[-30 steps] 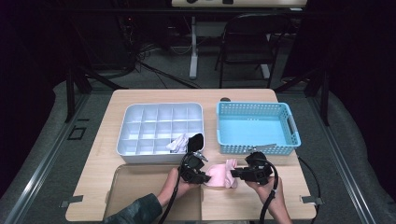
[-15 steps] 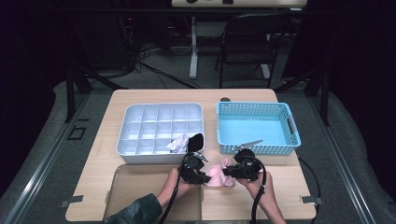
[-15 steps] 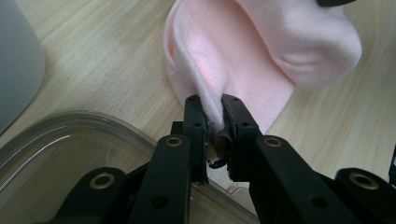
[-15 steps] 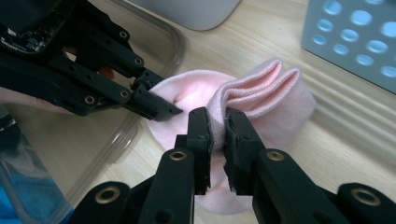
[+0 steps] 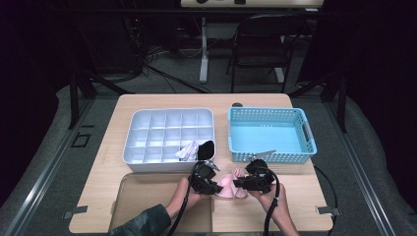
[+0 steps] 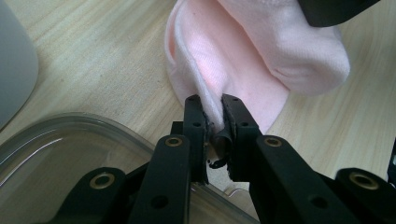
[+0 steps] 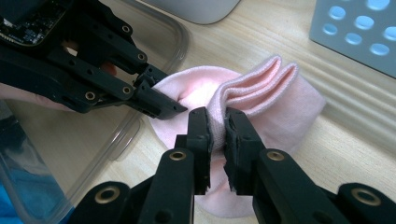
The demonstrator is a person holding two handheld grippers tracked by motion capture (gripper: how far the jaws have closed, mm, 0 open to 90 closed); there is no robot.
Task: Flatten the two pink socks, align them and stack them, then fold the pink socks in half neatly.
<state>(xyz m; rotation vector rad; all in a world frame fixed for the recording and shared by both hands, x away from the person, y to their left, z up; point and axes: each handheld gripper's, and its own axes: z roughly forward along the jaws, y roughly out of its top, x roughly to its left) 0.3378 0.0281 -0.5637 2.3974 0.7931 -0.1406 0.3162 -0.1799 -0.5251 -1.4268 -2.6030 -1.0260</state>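
Right gripper (image 5: 240, 183) is sitting nearer the left gripper (image 5: 216, 186) than before, both pinching the pink sock (image 5: 228, 187) to fold it.

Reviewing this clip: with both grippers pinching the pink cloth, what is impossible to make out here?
- Pink cloth, high view: too small, and the left gripper and right gripper cover its ends; whether it is one sock or two is unclear.
- Pink cloth, left gripper view: its top is cut off by the frame edge.
- White and black items in the white divided tray, high view: too small to identify.
- Clear lid, right gripper view: cut off at the left edge.
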